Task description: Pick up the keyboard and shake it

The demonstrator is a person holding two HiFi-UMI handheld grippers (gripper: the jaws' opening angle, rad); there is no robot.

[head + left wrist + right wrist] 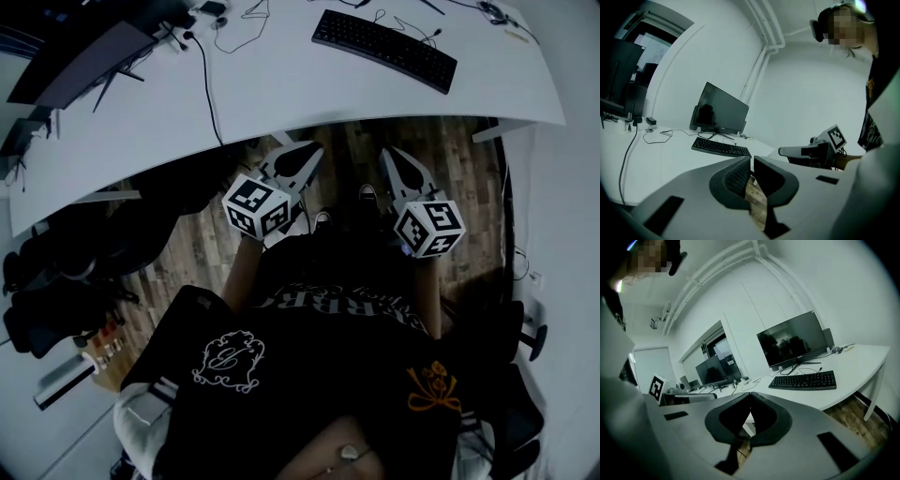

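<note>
White and broad, the table [281, 103] carries the black keyboard [384, 49], which lies flat near the table's far edge, toward its right end and at a slant to that edge. It looks like a long, thin, stiff plastic board, probably light, so it should lift without sagging. Its smooth shell may slip and the keys would give under a pinch, so the two short ends of the frame seem the best places to take hold, one at each end, firmly enough to last through a shake. The left hand-held gripper [302, 155] and the right hand-held gripper [394, 157] both hang off the table's near edge, over the wooden floor [459, 150] and well apart from the keyboard. Each has its jaws brought together with nothing between them. A thin cable [808, 370] appears to run from the keyboard's back toward the table's far edge and might tug when the board is raised. Where it ends cannot be made out. The keyboard's underside and any feet are hidden, and the small things [494, 11] at the table's far right corner are too blurred to name.
</note>
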